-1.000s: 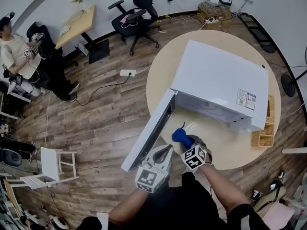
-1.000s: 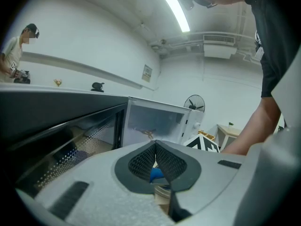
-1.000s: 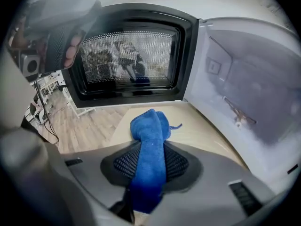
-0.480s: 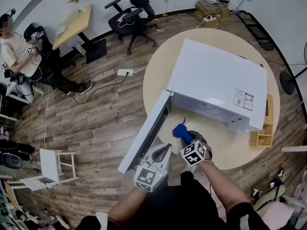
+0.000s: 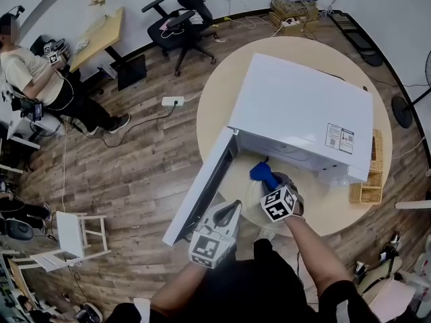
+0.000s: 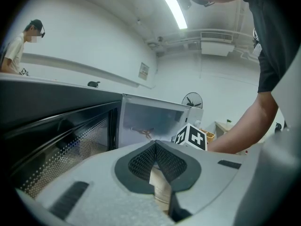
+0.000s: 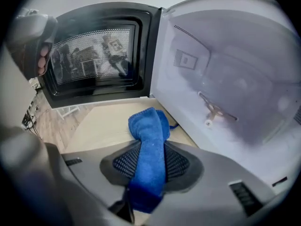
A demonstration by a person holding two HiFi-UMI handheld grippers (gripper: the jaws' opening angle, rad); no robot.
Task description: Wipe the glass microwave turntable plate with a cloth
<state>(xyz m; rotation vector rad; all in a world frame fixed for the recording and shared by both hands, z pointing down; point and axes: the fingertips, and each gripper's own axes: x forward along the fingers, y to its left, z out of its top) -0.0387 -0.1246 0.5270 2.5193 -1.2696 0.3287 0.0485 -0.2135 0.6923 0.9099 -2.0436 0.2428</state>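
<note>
The white microwave [image 5: 303,106] sits on the round table with its door [image 5: 202,184] swung open. Inside, the bare turntable hub [image 7: 214,111] shows with no plate on it. My right gripper [image 5: 269,184] [image 7: 150,160] is shut on a blue cloth [image 5: 261,173] [image 7: 148,128], just in front of the cavity mouth. My left gripper [image 5: 234,209] [image 6: 155,146] is below and left of it, by the door, with its jaws closed on a thin pale edge [image 6: 161,188], which looks like the clear glass plate [image 5: 254,206], faint between the two grippers.
A wicker basket [image 5: 369,180] stands on the table [image 5: 215,106] to the microwave's right. The open door blocks the left side. On the floor lie a power strip [image 5: 168,101] and cables, with an office chair [image 5: 182,19] behind. A person [image 5: 34,79] sits at far left.
My right gripper has carried the blue cloth up and to the right, closer to the microwave opening. The left gripper has hardly moved.
</note>
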